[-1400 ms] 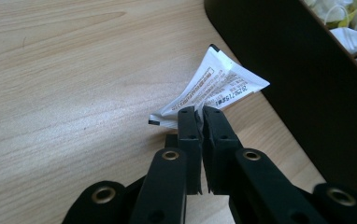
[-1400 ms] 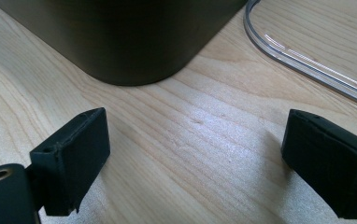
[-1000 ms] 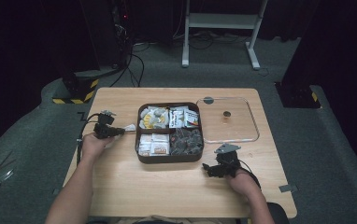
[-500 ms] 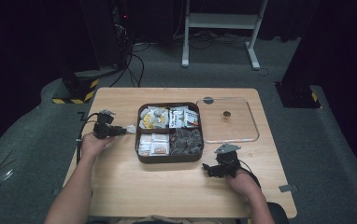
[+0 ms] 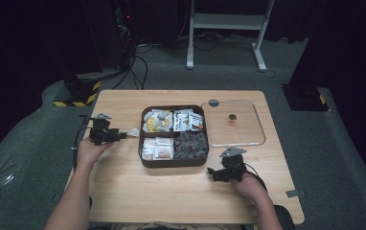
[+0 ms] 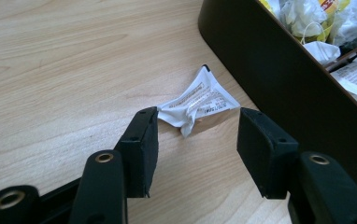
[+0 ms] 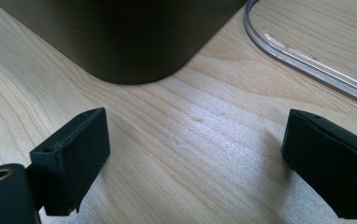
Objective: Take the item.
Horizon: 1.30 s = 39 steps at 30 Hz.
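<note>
A crumpled white sachet (image 6: 197, 102) with black print lies on the wooden table (image 5: 123, 187), just left of the dark brown compartment box (image 5: 174, 164). My left gripper (image 6: 200, 140) points at it, and its jaws have just been opening. The sachet's near corner reaches into the gap between the pads and is not pressed. In the high view, the left gripper (image 5: 122, 135) sits to the left of the sachet (image 5: 133, 132). My right gripper (image 7: 200, 163) stands open and empty over bare wood near the box's front right corner (image 7: 134, 37), and the high view shows this gripper (image 5: 213, 173) there too.
The box holds several packets in its compartments: white and yellow ones (image 5: 155, 120) at the back left and dark ones (image 5: 190, 143) at the front right. Its clear lid (image 5: 234, 123) lies flat to the right of the box, and the lid's rim (image 7: 303, 51) is near my right gripper.
The left gripper's jaws went from closed on the sachet to apart. The sachet now lies loose on the table. The right hand stayed still.
</note>
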Each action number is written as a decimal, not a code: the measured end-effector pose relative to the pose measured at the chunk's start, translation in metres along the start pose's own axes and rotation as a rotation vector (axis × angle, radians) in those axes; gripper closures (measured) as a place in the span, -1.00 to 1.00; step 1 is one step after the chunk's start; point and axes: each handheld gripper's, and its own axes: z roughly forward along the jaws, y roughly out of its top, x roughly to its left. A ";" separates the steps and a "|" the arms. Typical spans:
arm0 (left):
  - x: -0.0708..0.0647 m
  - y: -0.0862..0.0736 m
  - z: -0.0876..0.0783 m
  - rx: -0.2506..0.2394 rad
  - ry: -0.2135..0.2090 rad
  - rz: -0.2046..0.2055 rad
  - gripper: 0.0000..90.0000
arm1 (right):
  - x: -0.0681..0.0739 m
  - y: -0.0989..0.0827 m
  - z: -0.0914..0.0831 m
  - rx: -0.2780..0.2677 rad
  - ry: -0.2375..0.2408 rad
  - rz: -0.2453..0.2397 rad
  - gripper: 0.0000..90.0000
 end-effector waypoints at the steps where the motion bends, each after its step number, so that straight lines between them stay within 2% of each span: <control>1: 0.000 -0.001 -0.002 -0.008 0.003 -0.001 0.06 | 0.000 0.000 0.000 0.000 0.000 0.000 -0.83; 7: 0.002 -0.009 -0.008 -0.033 0.015 0.013 0.03 | -0.001 0.001 0.001 0.000 0.001 -0.001 -0.83; 14: 0.010 -0.019 -0.012 -0.041 0.059 -0.029 -0.01 | -0.001 0.002 0.002 0.002 0.002 -0.004 -0.83; 16: 0.012 -0.021 -0.014 -0.048 0.084 -0.024 -0.03 | -0.001 0.002 0.002 0.003 0.002 -0.004 -0.83; 18: 0.014 -0.025 -0.016 -0.054 0.085 -0.035 -0.03 | -0.001 0.002 0.002 0.002 0.003 -0.004 -0.83; 19: 0.014 -0.025 -0.016 -0.054 0.085 -0.035 -0.03 | -0.001 0.002 0.002 0.002 0.003 -0.004 -0.83; 20: 0.017 -0.027 -0.015 -0.049 0.103 -0.037 -0.04 | -0.001 0.002 0.002 0.002 0.003 -0.004 -0.83; 24: 0.024 -0.033 -0.012 -0.033 0.102 -0.064 -0.10 | -0.001 0.002 0.002 0.002 0.002 -0.004 -0.83; 28: 0.031 -0.040 -0.008 -0.010 0.110 -0.068 -0.10 | -0.001 0.002 0.002 0.002 0.001 -0.004 -0.83; 33: 0.037 -0.045 -0.005 0.002 0.126 -0.058 -0.14 | -0.001 0.002 0.002 0.001 0.001 -0.004 -0.83; 36: 0.039 -0.046 -0.004 -0.008 0.125 -0.051 -0.14 | -0.001 0.002 0.002 0.001 0.001 -0.003 -0.83; 37: 0.040 -0.047 -0.003 -0.026 0.117 -0.051 -0.14 | -0.001 0.002 0.002 0.001 0.001 -0.004 -0.83; 39: 0.041 -0.050 -0.002 -0.045 0.133 -0.008 -0.15 | -0.001 0.002 0.002 0.001 0.001 -0.003 -0.83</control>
